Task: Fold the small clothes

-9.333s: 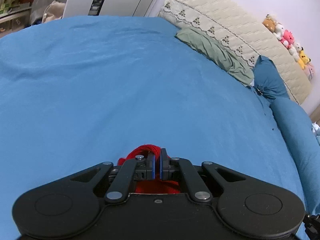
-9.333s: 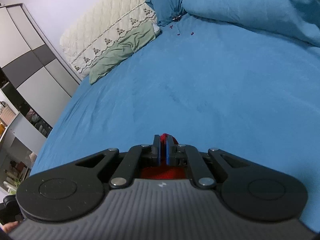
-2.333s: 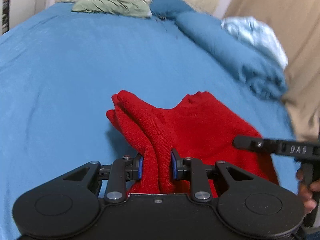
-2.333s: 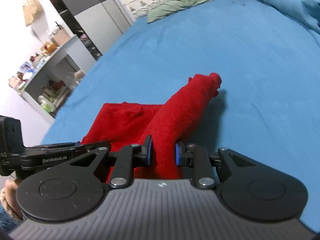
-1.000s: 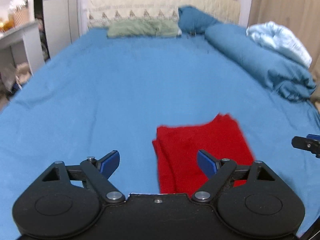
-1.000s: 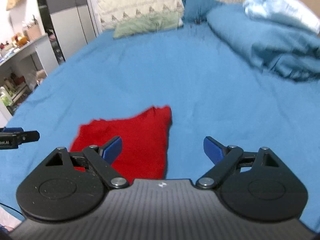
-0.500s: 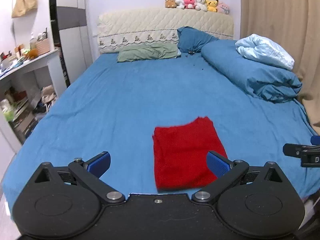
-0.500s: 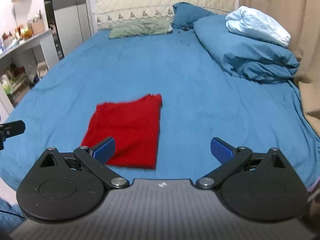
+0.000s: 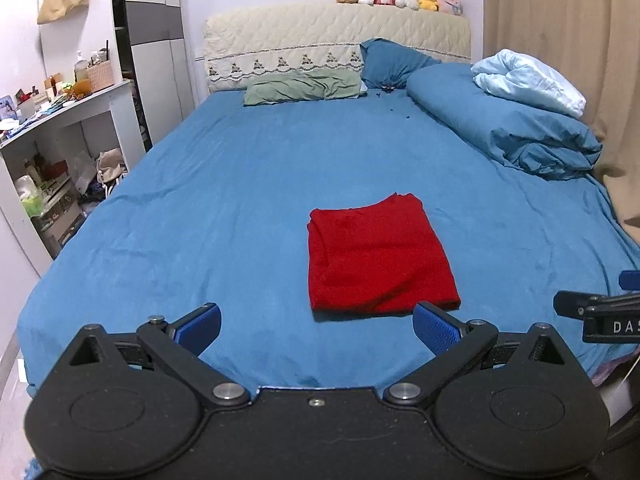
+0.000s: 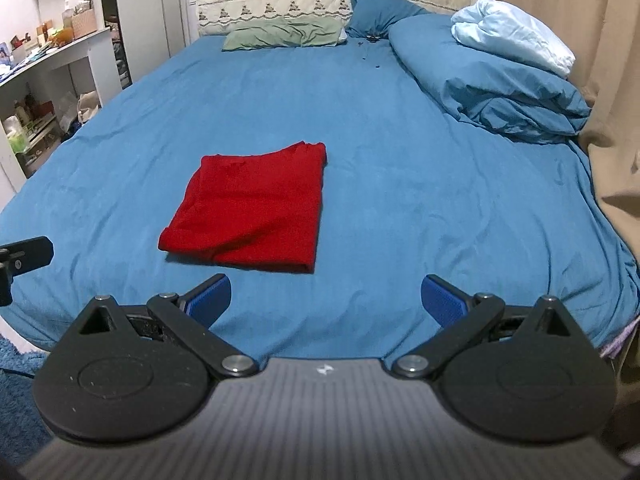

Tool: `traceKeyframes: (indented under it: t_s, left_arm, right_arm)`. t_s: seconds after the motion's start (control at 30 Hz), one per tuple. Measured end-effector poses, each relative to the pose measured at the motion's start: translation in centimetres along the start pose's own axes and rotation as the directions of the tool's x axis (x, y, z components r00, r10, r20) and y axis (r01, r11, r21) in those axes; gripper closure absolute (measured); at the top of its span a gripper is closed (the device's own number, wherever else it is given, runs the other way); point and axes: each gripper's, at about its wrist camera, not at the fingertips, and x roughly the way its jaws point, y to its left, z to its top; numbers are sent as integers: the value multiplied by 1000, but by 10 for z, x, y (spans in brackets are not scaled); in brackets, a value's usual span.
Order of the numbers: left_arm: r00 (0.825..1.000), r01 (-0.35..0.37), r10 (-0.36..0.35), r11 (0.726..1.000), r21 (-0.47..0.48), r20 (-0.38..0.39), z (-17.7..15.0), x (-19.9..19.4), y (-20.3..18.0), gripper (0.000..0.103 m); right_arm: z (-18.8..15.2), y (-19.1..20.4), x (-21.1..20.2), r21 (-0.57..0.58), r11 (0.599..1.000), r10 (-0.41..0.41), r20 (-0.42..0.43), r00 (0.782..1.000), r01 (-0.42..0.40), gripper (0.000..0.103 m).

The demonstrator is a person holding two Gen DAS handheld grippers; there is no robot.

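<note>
A red garment (image 9: 378, 256) lies folded into a flat rectangle on the blue bed sheet (image 9: 240, 184), near the foot of the bed; it also shows in the right wrist view (image 10: 252, 210). My left gripper (image 9: 316, 326) is open and empty, held back off the foot of the bed, short of the garment. My right gripper (image 10: 326, 296) is open and empty, also back from the bed edge, to the garment's right. Each gripper shows at the edge of the other's view.
A rolled blue duvet (image 9: 508, 128) with a light blue blanket (image 9: 528, 80) lies along the bed's right side. A green pillow (image 9: 304, 86) and a blue pillow (image 9: 390, 62) lie at the headboard. White shelves (image 9: 60, 152) stand on the left, a beige curtain (image 9: 560, 40) on the right.
Both grippers let go of the red garment, opened wide and pulled back from the bed. The garment now lies folded flat on the sheet.
</note>
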Motion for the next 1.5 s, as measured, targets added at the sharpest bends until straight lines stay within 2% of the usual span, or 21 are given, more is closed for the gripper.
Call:
traceKeyframes:
  t_s: [0.4,1.5]
  left_arm:
    - [1000,18,-17,1000,-16,16,-3,-7,-6,0]
    - [999,20,-19,1000,-14,29,-3,-14,-16,0]
  right_arm:
    - [-5,-7,-12,27,999,-28,11,1000,28,0]
    - [-6,-7,-16,27,999,-31,18,999,30,0]
